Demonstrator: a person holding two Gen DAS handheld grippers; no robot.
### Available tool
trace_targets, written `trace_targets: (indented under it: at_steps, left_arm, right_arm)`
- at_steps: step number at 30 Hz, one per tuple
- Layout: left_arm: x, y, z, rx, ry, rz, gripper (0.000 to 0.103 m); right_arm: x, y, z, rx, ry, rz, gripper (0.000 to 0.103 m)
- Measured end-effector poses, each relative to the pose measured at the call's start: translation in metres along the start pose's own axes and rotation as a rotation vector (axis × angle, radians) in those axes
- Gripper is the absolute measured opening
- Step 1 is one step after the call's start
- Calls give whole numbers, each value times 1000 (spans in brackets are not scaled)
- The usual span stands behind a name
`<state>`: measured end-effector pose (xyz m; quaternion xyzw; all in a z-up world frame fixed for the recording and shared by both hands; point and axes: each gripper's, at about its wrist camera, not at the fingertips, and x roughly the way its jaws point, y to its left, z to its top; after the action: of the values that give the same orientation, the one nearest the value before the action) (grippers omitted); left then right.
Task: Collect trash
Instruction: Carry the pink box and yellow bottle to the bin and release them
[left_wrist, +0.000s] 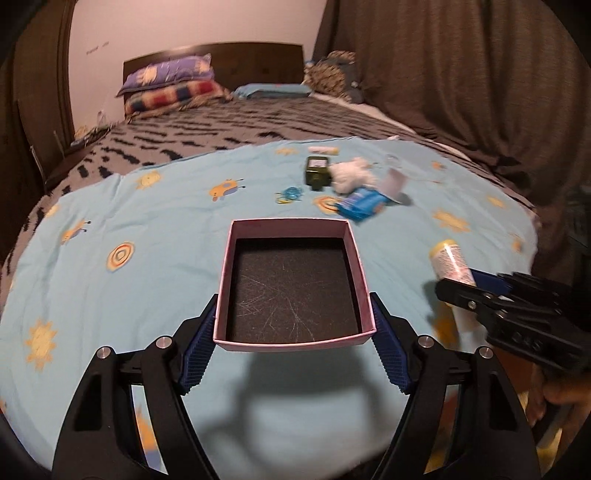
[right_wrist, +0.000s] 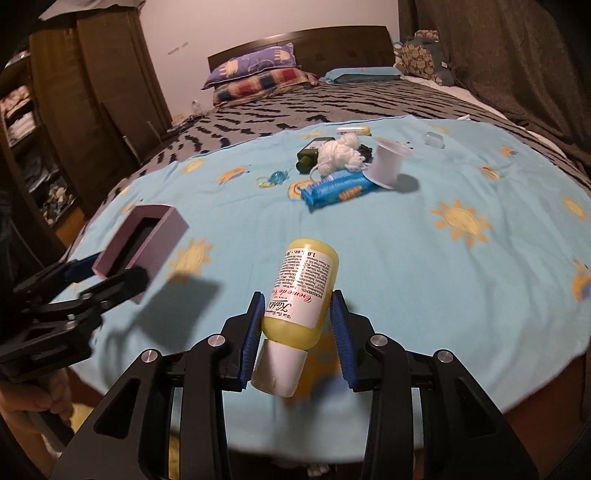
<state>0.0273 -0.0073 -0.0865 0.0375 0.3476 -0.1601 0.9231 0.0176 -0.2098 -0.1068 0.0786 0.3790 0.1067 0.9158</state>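
My left gripper (left_wrist: 293, 299) is shut on an open pink box (left_wrist: 291, 225) with a dark scratched floor, its blue pads pressing both side walls. The box hangs above the light blue sheet (left_wrist: 155, 236) and casts a shadow. In the right wrist view the same box (right_wrist: 147, 236) and left gripper (right_wrist: 107, 273) are at the left. My right gripper (right_wrist: 298, 295) is shut on a yellow lotion bottle (right_wrist: 306, 280) with a white cap toward me, held off the sheet. That bottle (left_wrist: 448, 260) also appears at the right of the left wrist view.
Farther up the bed lies a heap: a blue wrapper (right_wrist: 338, 188), a white cup (right_wrist: 386, 162) on its side, white yarn (right_wrist: 341, 155), a dark green bottle (right_wrist: 312, 151) and a small blue ring (right_wrist: 275, 179). Pillows (right_wrist: 255, 70) lie at the headboard; a curtain (right_wrist: 517, 55) hangs on the right.
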Motion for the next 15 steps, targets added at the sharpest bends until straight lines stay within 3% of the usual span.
trace_targets:
  at_steps: [9,15]
  left_arm:
    - [-58,-27,-76,34,-5,-41,72]
    - [-61,-44,-142,53,91,-89,72]
  right_arm:
    - [-43,-2,-71,17,17,72,37]
    - [-42,-7,-122,38,103,74,37]
